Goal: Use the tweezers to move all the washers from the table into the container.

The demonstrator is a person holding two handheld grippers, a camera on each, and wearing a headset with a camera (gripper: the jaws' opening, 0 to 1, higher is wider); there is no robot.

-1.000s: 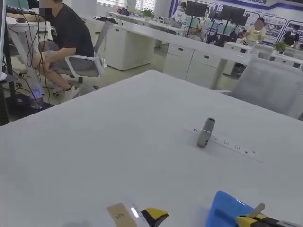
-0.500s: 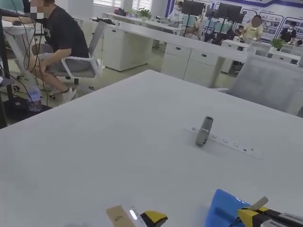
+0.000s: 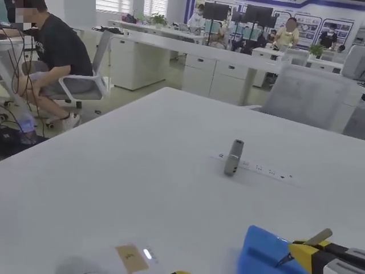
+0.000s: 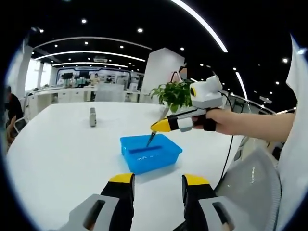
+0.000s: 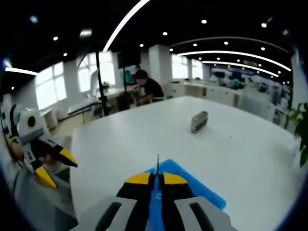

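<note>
A blue container (image 3: 259,256) sits on the white table (image 3: 142,188) at the near right. My right gripper (image 3: 305,255) is shut on thin metal tweezers (image 3: 313,238), and their points hang over the container's right side. From behind, the right gripper (image 5: 157,179) has its jaws pressed together around the tweezers (image 5: 157,166) above the container (image 5: 197,190). The left gripper (image 4: 156,185) is open with nothing between its fingers, just short of the container (image 4: 150,153). A hand holds the right gripper (image 4: 168,125) there, tweezers angled down into the container. Washers are too small to make out.
A grey cylinder (image 3: 233,157) lies on a white power strip (image 3: 268,170) mid-table. A tan card (image 3: 132,257) lies near the front edge. A grey chair (image 3: 308,97) stands behind the table, and a person (image 3: 51,51) sits far left. A plant (image 4: 175,94) stands beyond the container.
The head camera has swung a little to the right. The left gripper's yellow tip has slipped off the bottom edge of the head view. The right gripper stays over the container with the tweezers.
</note>
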